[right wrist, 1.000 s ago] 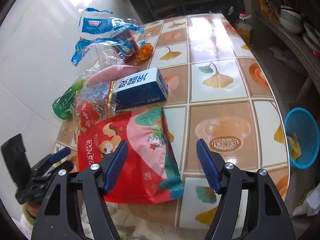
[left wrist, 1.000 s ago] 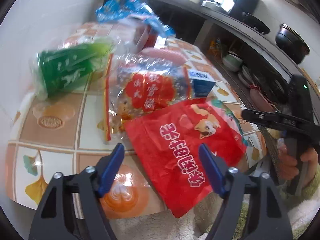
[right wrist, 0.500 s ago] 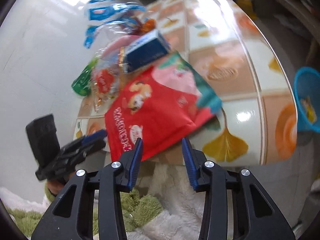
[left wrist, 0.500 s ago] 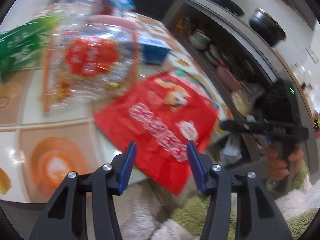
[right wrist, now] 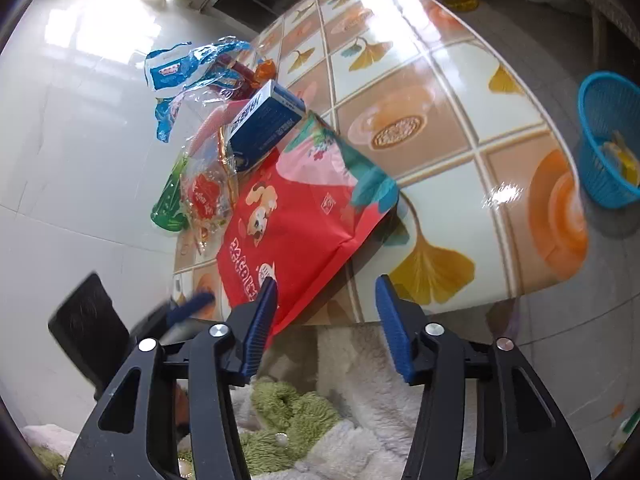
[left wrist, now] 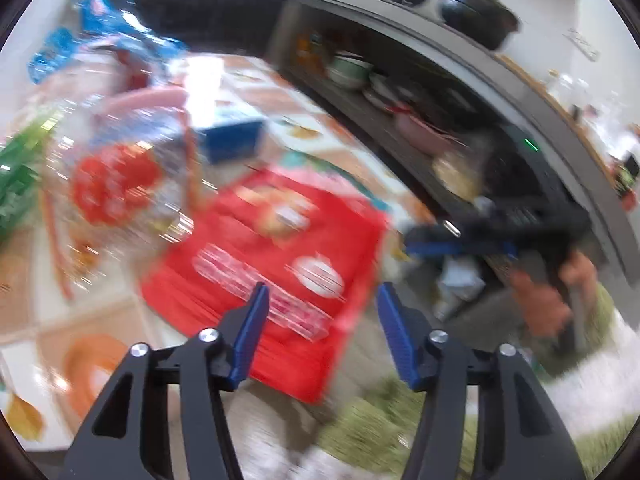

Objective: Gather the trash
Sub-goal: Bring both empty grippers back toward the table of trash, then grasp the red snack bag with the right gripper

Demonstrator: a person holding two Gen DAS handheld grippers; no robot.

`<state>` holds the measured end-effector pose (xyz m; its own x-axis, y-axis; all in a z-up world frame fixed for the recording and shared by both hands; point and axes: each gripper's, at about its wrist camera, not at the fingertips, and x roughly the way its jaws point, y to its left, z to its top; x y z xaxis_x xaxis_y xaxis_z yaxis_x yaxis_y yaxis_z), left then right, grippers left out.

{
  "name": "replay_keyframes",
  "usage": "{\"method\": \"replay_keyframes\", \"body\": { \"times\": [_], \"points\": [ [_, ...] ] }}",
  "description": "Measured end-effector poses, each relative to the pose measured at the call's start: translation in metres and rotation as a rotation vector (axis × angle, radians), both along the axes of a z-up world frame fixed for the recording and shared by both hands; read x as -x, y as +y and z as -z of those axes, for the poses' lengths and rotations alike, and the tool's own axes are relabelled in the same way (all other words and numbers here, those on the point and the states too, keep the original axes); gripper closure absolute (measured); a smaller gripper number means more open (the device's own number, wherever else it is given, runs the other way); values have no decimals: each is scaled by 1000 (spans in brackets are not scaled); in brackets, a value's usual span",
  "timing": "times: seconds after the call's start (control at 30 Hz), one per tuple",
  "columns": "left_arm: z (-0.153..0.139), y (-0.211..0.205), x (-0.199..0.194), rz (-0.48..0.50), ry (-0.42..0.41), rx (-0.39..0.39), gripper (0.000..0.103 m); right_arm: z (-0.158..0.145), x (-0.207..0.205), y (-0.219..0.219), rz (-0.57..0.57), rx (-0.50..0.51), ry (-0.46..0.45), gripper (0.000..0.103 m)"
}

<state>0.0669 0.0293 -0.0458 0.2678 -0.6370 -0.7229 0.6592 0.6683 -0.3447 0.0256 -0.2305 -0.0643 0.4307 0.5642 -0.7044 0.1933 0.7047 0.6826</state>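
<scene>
I read both grippers as partly open with nothing between the pads; the jaws of each are opening at this moment. The left gripper (left wrist: pixel 320 332) and the right gripper (right wrist: pixel 326 320) both point down at the near edge of the tiled table (right wrist: pixel 460 152); neither touches any litter.

The nearest piece of trash is the red snack bag (right wrist: pixel 288 232); it lies flat on the table with its near corner hanging past the table edge, toward me; its long axis runs from that corner away and to the right in the right wrist view. In that view the overhanging corner sits just at the left pad of the right gripper, not inside the gap; in the left wrist view, which is blurred, the same bag (left wrist: pixel 276 256) lies ahead of the left gripper, its near end in line with the gap.

I judge the right gripper the nearer to the free corner; a small shift toward that corner should bring it between the pads.

Behind the bag lie the blue box (right wrist: pixel 266 122), a clear wrapper (right wrist: pixel 204 196), a green packet (right wrist: pixel 170 204) and a blue wrapper (right wrist: pixel 180 76); the blue basket (right wrist: pixel 608 140) stands on the floor well apart, beyond the table on the right.
</scene>
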Motion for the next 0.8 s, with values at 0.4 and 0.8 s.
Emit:
{"method": "replay_keyframes", "body": {
  "times": [0.4, 0.8],
  "points": [
    [33, -14, -33, -73, 32, -126, 35, 10, -8, -1, 36, -95, -8, 47],
    [33, -36, -8, 18, -4, -144, 35, 25, 1, -15, 110, -293, -35, 60]
  ]
}}
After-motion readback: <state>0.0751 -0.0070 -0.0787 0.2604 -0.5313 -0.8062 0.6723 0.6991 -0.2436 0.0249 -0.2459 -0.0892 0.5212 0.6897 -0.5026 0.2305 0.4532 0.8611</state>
